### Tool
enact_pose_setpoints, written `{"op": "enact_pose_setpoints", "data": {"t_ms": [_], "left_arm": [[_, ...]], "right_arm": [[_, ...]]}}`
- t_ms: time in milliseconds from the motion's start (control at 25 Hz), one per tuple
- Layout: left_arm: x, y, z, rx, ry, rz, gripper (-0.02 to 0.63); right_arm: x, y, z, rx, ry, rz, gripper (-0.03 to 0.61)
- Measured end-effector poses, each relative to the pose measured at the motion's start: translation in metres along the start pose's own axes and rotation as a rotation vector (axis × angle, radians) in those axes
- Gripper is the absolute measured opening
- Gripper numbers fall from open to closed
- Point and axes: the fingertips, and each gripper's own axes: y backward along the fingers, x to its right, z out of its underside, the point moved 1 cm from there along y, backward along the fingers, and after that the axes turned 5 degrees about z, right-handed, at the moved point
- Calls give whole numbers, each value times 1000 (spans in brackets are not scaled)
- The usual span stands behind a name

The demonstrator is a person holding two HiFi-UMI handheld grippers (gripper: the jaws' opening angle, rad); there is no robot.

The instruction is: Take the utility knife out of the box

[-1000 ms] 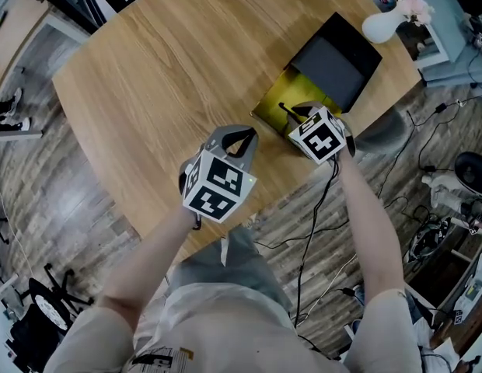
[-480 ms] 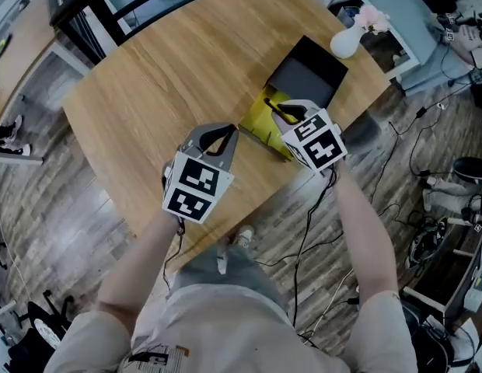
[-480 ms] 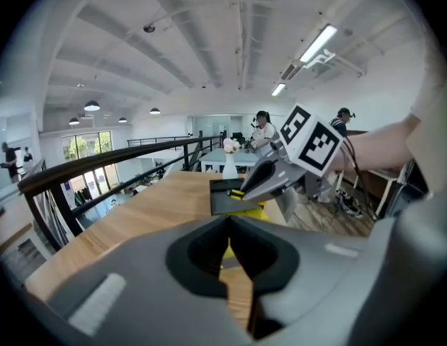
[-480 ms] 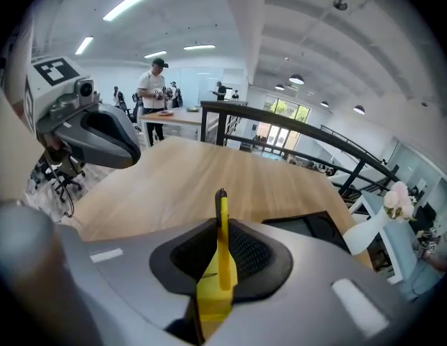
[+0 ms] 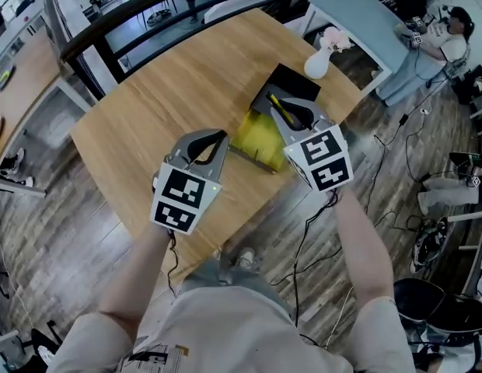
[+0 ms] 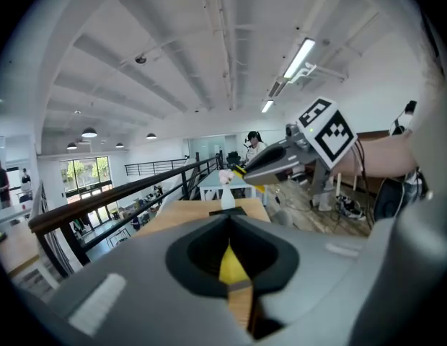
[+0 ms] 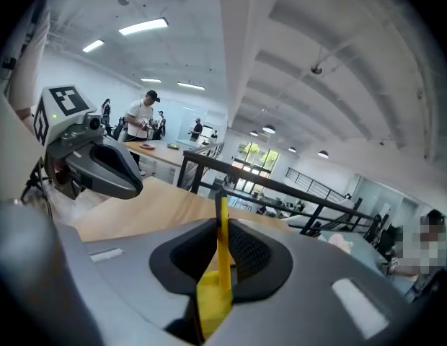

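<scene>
The utility knife (image 5: 281, 109) is yellow and black, and my right gripper (image 5: 297, 112) is shut on it, holding it in the air above the open box. In the right gripper view the knife (image 7: 221, 245) stands thin and upright between the pads of that gripper (image 7: 222, 225). The box (image 5: 256, 141) has a yellow inside and its black lid (image 5: 288, 88) is folded back; it lies on the wooden table (image 5: 148, 123). To its left my left gripper (image 5: 216, 137) hangs shut and holds nothing. In the left gripper view, those jaws (image 6: 229, 219) meet at the tip.
A white vase (image 5: 319, 61) with pink flowers stands near the table's far right corner. A black railing (image 5: 101, 37) runs behind the table. A person (image 5: 451, 29) sits at a pale table at the top right. Cables lie on the floor to the right.
Both grippers have risen well above the table. The right one has lifted the knife up out of the box, which now looks smaller below.
</scene>
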Motion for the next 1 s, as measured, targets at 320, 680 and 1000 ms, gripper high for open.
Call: {"op": "enact_pose_setpoints", "data": {"t_ms": [320, 680, 1000], "left_arm": [[16, 38, -69, 123, -61, -19, 3], [46, 79, -134, 291, -154, -63, 3], [63, 98, -129, 270, -178, -80, 3]], "right_arm": [[23, 87, -62, 198, -100, 78, 52], [32, 183, -82, 339, -163, 187, 52], [20, 221, -71, 339, -246, 241, 54]]}}
